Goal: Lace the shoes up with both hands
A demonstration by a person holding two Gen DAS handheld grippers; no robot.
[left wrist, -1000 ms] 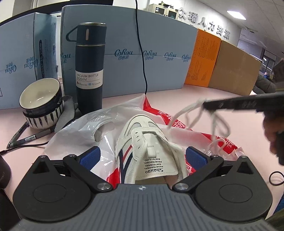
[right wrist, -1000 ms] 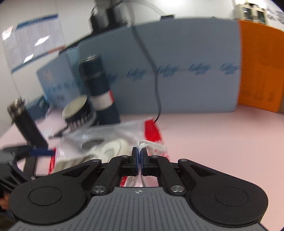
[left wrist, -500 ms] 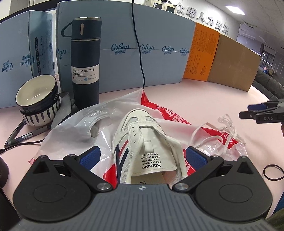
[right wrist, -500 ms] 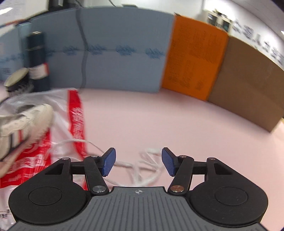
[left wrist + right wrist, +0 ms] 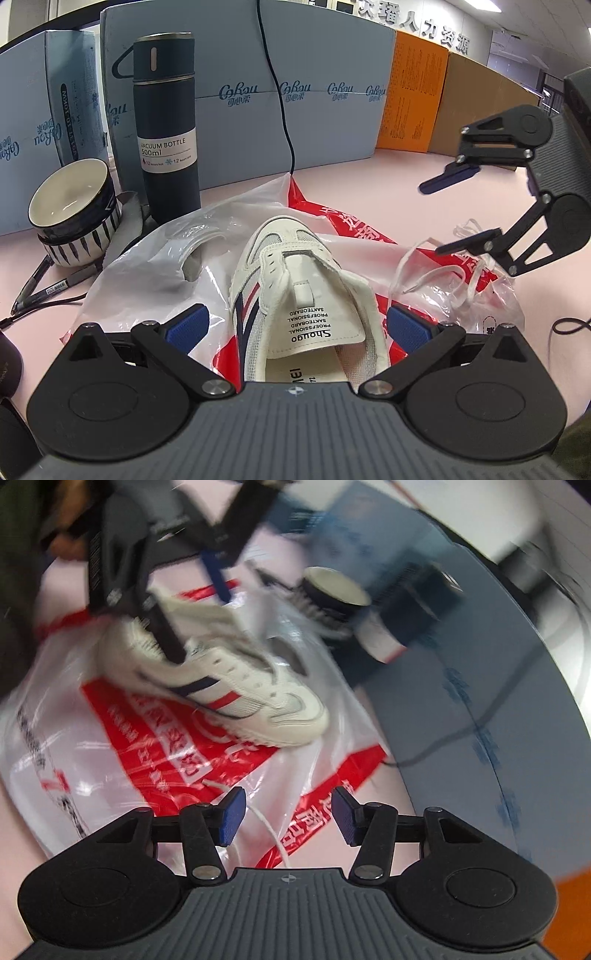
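- Currently the white low-top sneaker with navy and red side stripes [image 5: 295, 280] lies on a crinkled white-and-red plastic bag [image 5: 147, 266] on the pink tabletop [image 5: 369, 177], its eyelets bare as far as I can see.
- Left gripper [image 5: 297, 326]: spread wide, one blue pad either side of the shoe's heel end, gripping nothing.
- Right gripper [image 5: 288, 814]: also wide open and empty, poised over the bag to the shoe's right.
- Loose white lace [image 5: 436, 273]: piled on the bag beside the shoe; one strand [image 5: 266, 825] runs between the right fingers without being pinched.
- Risk, as I judge it: closing on the thin strand could also catch the slippery bag film, so the lace slips free or the bag drags the shoe along.
- Another risk: the shoe is unsecured, so tugging lace through an eyelet could skid it unless the left gripper clamps first.
- Left wrist view alone shows the tongue, the lace heap, a dark blue vacuum bottle [image 5: 166, 133] and a striped bowl [image 5: 74, 214] behind.
- Right wrist view, blurred, alone shows the shoe's striped side and the strand under its fingers.
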